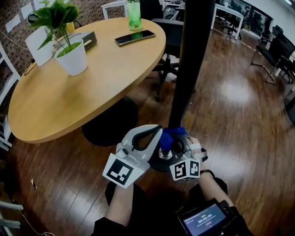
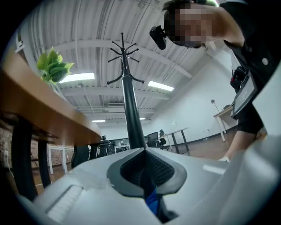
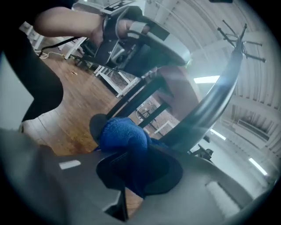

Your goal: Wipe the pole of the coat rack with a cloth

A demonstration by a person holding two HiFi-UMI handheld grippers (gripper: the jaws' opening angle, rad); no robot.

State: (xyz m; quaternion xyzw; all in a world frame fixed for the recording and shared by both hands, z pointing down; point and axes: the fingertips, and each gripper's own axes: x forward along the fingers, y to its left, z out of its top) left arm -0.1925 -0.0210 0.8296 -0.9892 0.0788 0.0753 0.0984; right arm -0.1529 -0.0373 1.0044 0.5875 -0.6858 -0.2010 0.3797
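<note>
Low at the foot of the black pole (image 1: 190,64), just above its round base, both tongs meet on the blue cloth (image 1: 168,136). The left tongs (image 1: 156,141) are pressed together with a sliver of cloth nipped between them (only a blue edge shows in the left gripper view), and the pole rises ahead of them to its hooks. The right tongs (image 1: 182,144) pinch a thick wad of the same cloth, which bulges out just beside the pole. Behind stands a round wooden table (image 1: 55,110) bearing a potted plant (image 1: 71,55), a phone (image 1: 134,37) and a green bottle (image 1: 133,14).
</note>
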